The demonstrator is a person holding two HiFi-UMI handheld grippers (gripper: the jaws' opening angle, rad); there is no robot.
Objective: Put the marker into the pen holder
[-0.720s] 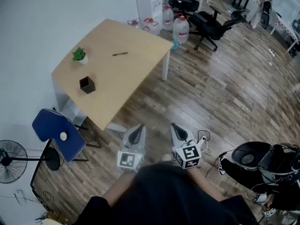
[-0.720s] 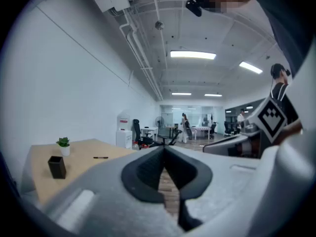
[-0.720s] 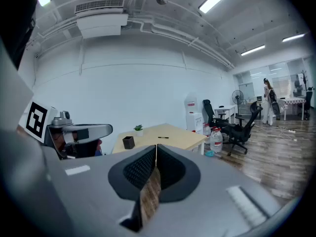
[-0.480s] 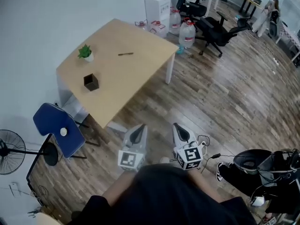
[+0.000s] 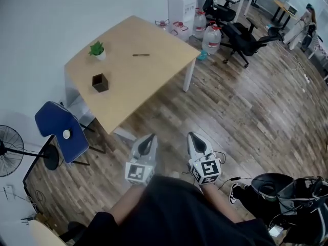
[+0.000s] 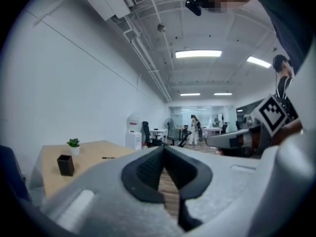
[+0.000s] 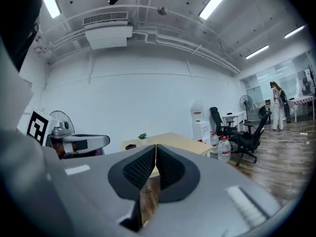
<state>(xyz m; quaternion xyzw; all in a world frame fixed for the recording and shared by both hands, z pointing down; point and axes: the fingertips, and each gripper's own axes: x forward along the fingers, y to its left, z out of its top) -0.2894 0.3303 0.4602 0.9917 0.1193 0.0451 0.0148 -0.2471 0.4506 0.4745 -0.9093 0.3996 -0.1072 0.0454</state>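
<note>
Left gripper and right gripper are both clenched on nothing, held near us. The marker lies on the far part of the table, well apart from the holder to its left. Since a moment ago the table has only drifted slightly in view. We judge we are still approaching; pickup not begun.

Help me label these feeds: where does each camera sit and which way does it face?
Head view: on the person's head, steeply down at table and floor; dark shirt, left gripper, right gripper show.
Left gripper view: on that gripper, level along its shut jaws toward the table; right gripper at right.
Right gripper view: on that gripper, along its shut jaws toward the table; left gripper at left.
Shared: all show pen holder and plant.
</note>
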